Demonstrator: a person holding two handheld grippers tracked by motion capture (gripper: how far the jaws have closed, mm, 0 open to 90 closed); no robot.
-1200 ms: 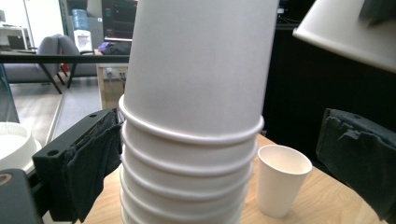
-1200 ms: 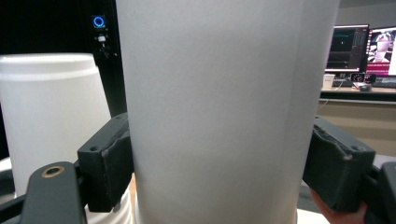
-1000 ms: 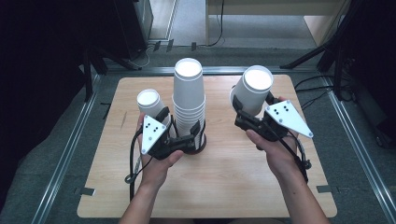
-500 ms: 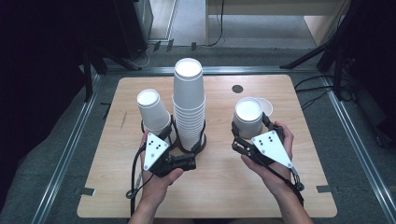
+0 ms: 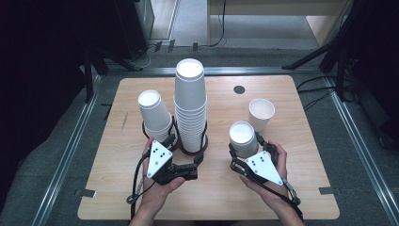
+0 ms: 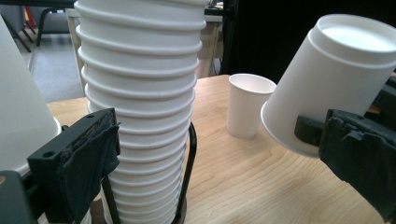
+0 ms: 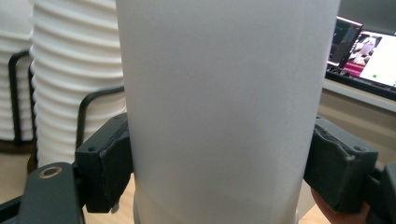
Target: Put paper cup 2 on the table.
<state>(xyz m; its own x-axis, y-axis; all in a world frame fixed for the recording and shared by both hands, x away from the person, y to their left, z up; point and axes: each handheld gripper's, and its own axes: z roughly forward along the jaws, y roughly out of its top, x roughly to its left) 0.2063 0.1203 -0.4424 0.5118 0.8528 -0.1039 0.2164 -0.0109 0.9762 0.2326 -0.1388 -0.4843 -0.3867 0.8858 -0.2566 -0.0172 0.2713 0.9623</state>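
— Two grippers at work; what has the right gripper (image 5: 244,149) got?
— An upside-down paper cup (image 5: 243,138), base up. In the right gripper view its jaws press on either side of the white wall, so they are closed on that cup (image 7: 224,107). In the left gripper view the same cup (image 6: 327,79) hangs tilted, its rim clear of the table (image 6: 261,177).

— And where is that over the table?
— Right of middle, toward the person's edge. Just beyond it stands another cup, mouth up (image 5: 261,113), on the wood; the two are near each other, but I cannot tell whether they touch.

— The left gripper (image 5: 186,153)?
— It sits at the foot of the tall stack of cups (image 5: 190,106), which stands upside down in a black wire holder (image 5: 203,141). In the left gripper view the jaws stand wide apart, one pad (image 6: 88,158) by the lower ribs of the stack (image 6: 140,93), the other off at the right edge of that view. They grip nothing.

— Anything left of the stack?
— A shorter stack of inverted cups (image 5: 154,115), in its own wire ring, just beside the tall one.

— Else on the table?
— A small dark round spot (image 5: 239,89) near the far edge.
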